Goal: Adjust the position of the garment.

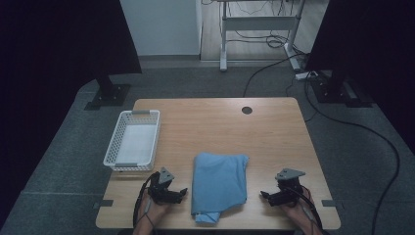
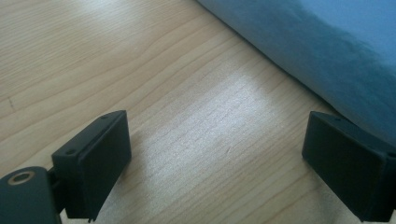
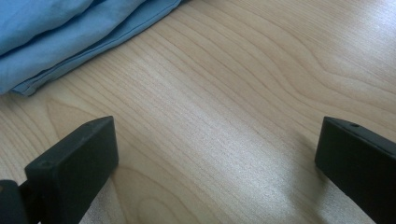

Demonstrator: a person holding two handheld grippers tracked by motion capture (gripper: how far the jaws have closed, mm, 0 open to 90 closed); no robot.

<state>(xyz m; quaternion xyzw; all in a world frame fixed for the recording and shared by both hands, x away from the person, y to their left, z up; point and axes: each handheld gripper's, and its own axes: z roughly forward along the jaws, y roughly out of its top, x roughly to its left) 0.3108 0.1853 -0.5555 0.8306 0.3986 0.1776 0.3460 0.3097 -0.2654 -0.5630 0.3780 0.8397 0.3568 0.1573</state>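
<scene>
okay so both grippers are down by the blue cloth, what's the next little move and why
Probably slide the left gripper sideways to the blue cloth and pinch its near edge. Both the left gripper and the right gripper stand open over bare table, one on each side of the folded cloth, neither touching it; the white basket waits at the left.

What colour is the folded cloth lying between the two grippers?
Light blue, plain with no pattern. The cloth shows best in the high view.

I count one blue cloth folded on my table, one white basket, and my two tongs, the left gripper and right gripper. The basket's pale liner looks like one sheet, I think.
</scene>
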